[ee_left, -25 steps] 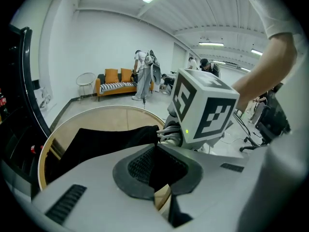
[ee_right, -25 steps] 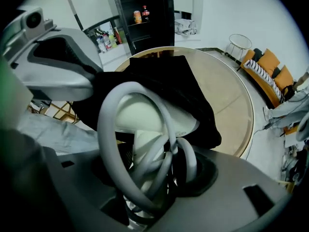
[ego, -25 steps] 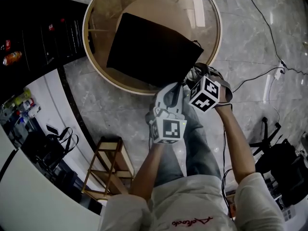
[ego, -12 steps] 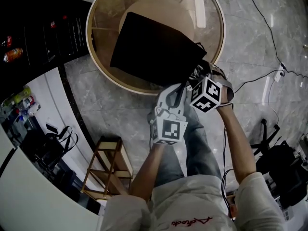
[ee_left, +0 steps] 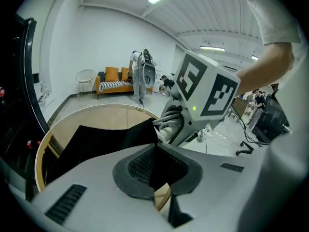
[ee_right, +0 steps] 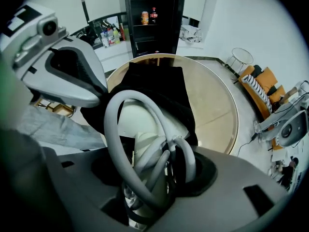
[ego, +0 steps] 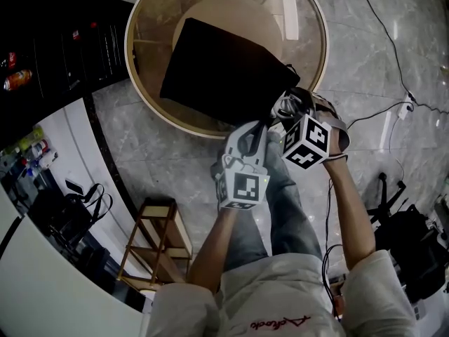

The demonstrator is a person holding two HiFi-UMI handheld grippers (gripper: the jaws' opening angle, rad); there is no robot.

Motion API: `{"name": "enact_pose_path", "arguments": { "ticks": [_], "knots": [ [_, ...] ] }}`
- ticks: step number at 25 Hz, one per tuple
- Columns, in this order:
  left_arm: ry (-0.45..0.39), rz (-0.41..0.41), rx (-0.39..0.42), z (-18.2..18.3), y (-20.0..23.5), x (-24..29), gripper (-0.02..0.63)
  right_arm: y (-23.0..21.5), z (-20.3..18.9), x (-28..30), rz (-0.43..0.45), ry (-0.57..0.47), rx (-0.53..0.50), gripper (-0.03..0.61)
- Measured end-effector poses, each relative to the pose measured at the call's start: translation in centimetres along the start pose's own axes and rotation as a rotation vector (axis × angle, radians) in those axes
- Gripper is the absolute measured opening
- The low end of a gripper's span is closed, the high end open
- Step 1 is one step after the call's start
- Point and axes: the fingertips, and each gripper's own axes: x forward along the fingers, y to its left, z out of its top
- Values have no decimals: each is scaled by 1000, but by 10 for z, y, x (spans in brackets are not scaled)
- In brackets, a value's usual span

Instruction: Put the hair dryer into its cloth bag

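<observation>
Movement is slight: right tongs (ee_right: 155, 177), pointing steeply down and clenched around the hair dryer (ee_right: 145, 151) and its looped cord (ee_right: 116, 124), have lifted a little at the near right. The dryer seems not yet inside the cloth bag (ego: 217, 72). Left tongs (ee_left: 155, 168), slanting down, pinch the bag's near edge at the tabletop (ego: 309, 20) rim.

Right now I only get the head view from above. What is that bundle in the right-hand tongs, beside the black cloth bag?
Observer: The right gripper view shows the right tongs closed on a white plastic hair dryer, its grey cord bunched in loops.
Operator: And the left tongs, are they just resting?
Observer: No. In the left gripper view the left tongs are shut on an edge of the black cloth bag.
Operator: What else is in the room?
Observer: An orange sofa stands at the far side.
</observation>
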Motion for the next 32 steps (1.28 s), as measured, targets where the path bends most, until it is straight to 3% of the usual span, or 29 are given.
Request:
{"name": "enact_pose_path", "arguments": {
  "ticks": [5, 15, 25, 32],
  "knots": [
    [11, -6, -4, 0, -3, 3, 37, -2, -3, 4, 19, -4, 48, 281],
    [-17, -21, -5, 9, -2, 3, 37, 3, 29, 26, 28, -81, 72, 281],
    [-38, -63, -14, 7, -3, 4, 38, 5, 49, 40, 24, -196, 34, 288],
    [6, -83, -49, -16, -7, 6, 37, 14, 43, 57, 45, -197, -1, 302]
  ]
}}
